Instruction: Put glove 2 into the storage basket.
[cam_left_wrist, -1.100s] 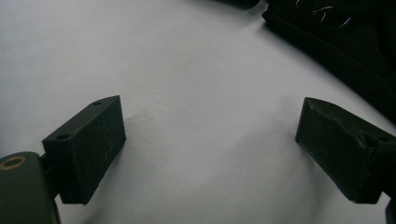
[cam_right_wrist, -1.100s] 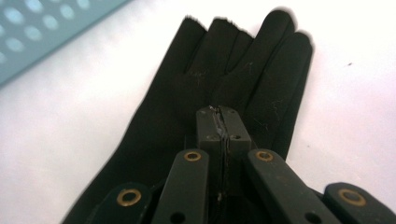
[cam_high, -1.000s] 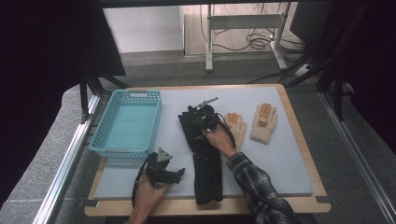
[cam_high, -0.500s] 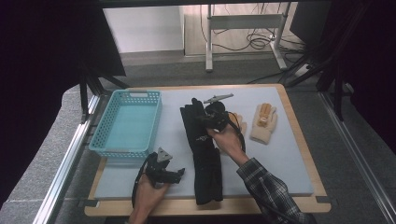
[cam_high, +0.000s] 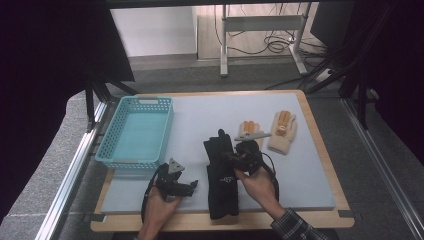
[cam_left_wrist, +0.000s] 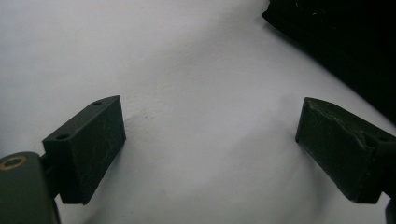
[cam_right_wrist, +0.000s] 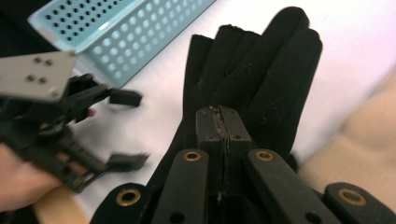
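At the left of the pale grey table mat (cam_high: 200, 120) stands a light blue perforated plastic basket (cam_high: 136, 131), its long side running away from the person. Just in front of its near corner the left gripper (cam_high: 191, 185) rests low over bare mat, its jaws spread wide with nothing between them; in the left gripper view the two black pads (cam_left_wrist: 86, 145) frame plain mat, with the edge of the black fabric glove (cam_left_wrist: 345, 42) at the upper right. That glove (cam_high: 222, 175) lies flat near the middle of the mat, fingers pointing away from the person, cuff toward the near edge. The right gripper (cam_high: 227, 156) is over the glove's palm, jaws pressed together; whether they pinch any fabric cannot be told. Right of it lie two cream knitted gloves with orange fingertips (cam_high: 282, 131), side by side, near the black glove.
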